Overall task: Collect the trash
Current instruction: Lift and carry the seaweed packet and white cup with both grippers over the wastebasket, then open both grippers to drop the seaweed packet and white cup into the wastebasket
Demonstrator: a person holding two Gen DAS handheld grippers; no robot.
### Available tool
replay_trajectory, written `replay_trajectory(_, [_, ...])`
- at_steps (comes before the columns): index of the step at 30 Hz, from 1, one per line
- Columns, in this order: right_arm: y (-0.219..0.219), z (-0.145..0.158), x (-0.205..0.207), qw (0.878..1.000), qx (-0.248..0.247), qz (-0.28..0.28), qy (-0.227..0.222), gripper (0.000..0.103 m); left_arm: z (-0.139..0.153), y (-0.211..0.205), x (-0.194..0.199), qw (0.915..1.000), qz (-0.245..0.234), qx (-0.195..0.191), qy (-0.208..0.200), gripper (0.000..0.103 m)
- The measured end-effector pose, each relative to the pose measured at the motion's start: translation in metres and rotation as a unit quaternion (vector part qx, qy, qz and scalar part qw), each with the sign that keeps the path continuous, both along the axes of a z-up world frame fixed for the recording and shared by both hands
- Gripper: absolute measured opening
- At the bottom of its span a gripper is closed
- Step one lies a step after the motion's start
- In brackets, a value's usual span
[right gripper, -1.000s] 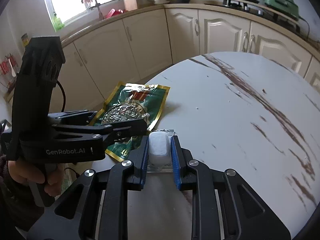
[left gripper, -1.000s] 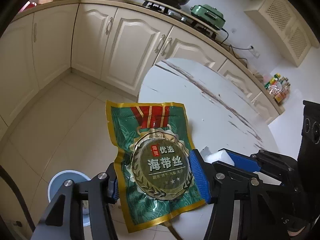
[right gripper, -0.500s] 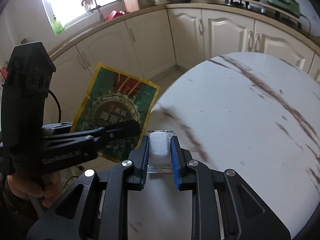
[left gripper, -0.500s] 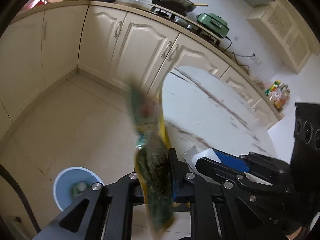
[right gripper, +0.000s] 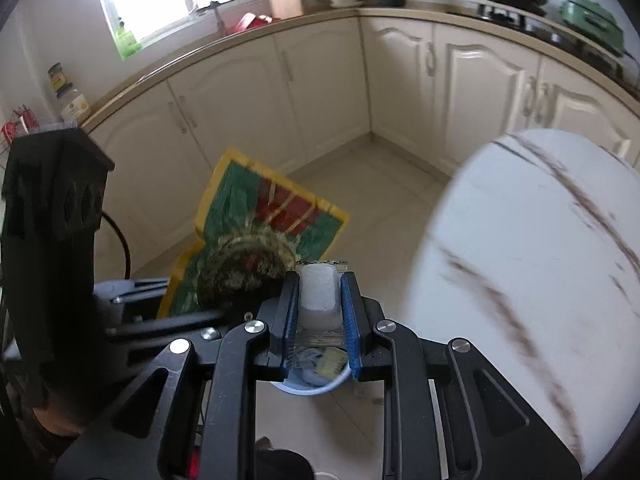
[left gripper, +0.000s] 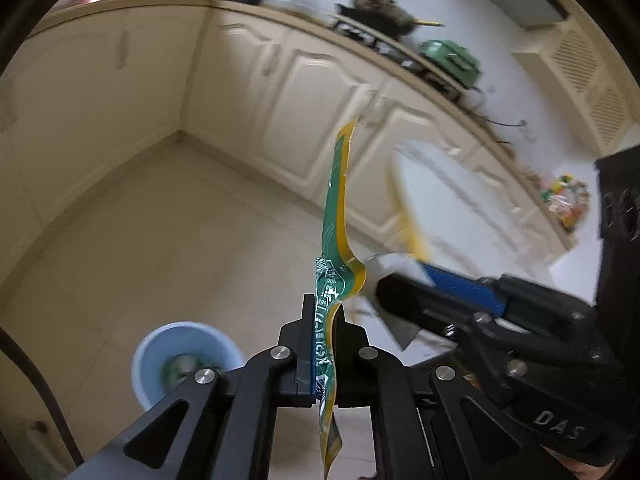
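Note:
My left gripper is shut on a green and gold snack packet, which stands edge-on in the left wrist view. Seen from the right wrist, the same packet shows its face above the floor, left of the table. My right gripper is shut on a small white block in a clear wrapper; that gripper shows at the right of the left wrist view. A pale blue bin with some trash in it stands on the floor, low left of the left gripper. Under the right gripper's fingers peeks the bin.
The round white marble table lies to the right, its edge close to both grippers. Cream kitchen cabinets line the walls, with a stove and a pan on the counter. Beige floor tiles spread between the cabinets and the table.
The left gripper closed on the packet, lifted it off the table's edge and carried it out over the floor. The right gripper moved the same way with the white block. The bin came nearer.

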State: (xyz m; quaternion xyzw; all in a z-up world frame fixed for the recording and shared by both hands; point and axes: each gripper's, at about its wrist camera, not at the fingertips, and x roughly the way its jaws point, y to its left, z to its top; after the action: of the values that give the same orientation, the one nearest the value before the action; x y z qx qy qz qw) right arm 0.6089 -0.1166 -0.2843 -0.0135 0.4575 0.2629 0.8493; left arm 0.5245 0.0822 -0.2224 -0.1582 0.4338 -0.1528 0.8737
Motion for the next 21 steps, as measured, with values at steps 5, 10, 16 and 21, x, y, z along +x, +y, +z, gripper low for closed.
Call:
replay_trajectory(5, [0.064,-0.034,0.005,0.999,-0.030,0.032,0.006,0.020,-0.030,0.049,-0.010,0.9976,0.047,0.036,0.035,0.001])
replay_trajectory(10, [0.109,-0.101,0.016,0.995,-0.063,0.052,0.053,0.020,-0.083,0.067,-0.006,0.9910,0.068,0.070,0.092,0.001])
replay_trajectory(16, [0.115,-0.187,0.038,0.986,-0.060,0.046,0.149,0.020,-0.153,0.067,0.013,0.9821,0.061,0.064,0.166,0.000])
replay_trajectory(21, [0.115,-0.237,0.053,0.978,-0.058,0.043,0.198,0.021,-0.193,0.061,0.035,0.9743,0.058,0.062,0.208,0.001])
